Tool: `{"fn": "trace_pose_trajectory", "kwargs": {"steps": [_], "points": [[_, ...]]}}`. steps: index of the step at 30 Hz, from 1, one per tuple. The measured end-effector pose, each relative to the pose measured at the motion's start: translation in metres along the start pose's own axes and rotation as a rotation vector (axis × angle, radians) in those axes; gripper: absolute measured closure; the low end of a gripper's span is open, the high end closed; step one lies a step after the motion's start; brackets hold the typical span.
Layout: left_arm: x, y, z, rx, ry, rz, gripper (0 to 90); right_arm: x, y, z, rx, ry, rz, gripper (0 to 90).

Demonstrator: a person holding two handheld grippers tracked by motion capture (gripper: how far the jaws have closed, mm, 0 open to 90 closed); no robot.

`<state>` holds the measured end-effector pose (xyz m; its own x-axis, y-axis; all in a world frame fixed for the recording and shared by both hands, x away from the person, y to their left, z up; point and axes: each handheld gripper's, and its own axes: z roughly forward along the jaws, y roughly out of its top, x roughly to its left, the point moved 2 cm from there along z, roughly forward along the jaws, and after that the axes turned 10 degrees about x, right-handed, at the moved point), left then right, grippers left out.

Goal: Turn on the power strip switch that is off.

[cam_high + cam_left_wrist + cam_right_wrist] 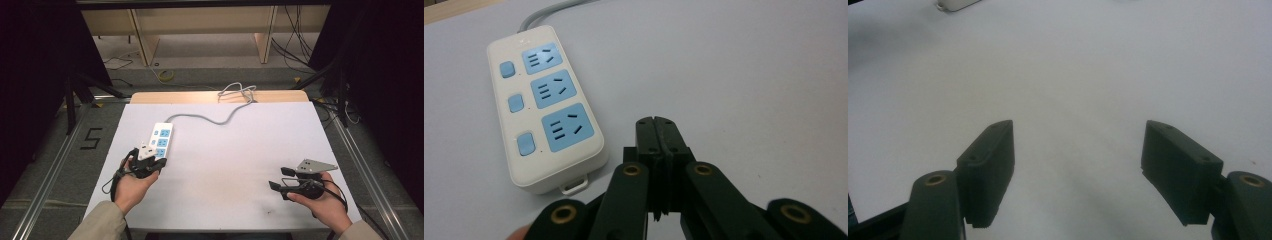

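Power strip [544,107] beside closed left gripper [658,131].

White power strip [546,105], light-blue sockets and switches, grey cord [210,119]; black grippers; white table [240,150]

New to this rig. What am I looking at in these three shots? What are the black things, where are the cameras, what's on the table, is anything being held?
No robot here: a person holds a two-jaw tool in each hand. The left hand-held gripper and the right hand-held gripper are the black things.

The high view looks down from above the person's side of the white table. The other two pictures come from cameras riding on each gripper, looking along its own jaws.

On the table lies a white power strip with three blue sockets and three blue switches; its grey cable runs off the far edge.

Nothing is held. In the left gripper view the jaws are pressed together, empty, beside the strip's near end. In the right gripper view the jaws stand wide apart over bare table.
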<state>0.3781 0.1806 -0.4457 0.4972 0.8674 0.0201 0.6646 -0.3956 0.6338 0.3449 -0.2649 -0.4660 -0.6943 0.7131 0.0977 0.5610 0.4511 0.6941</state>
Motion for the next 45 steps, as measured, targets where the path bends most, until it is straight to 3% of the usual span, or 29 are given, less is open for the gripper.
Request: {"fn": "trace_pose_trajectory", "kwargs": {"steps": [45], "points": [[0.032,0.021,0.014,0.034,0.081,-0.062,89.9,0.000,-0.001,0.001,0.007,-0.002,-0.003,30.1]]}}
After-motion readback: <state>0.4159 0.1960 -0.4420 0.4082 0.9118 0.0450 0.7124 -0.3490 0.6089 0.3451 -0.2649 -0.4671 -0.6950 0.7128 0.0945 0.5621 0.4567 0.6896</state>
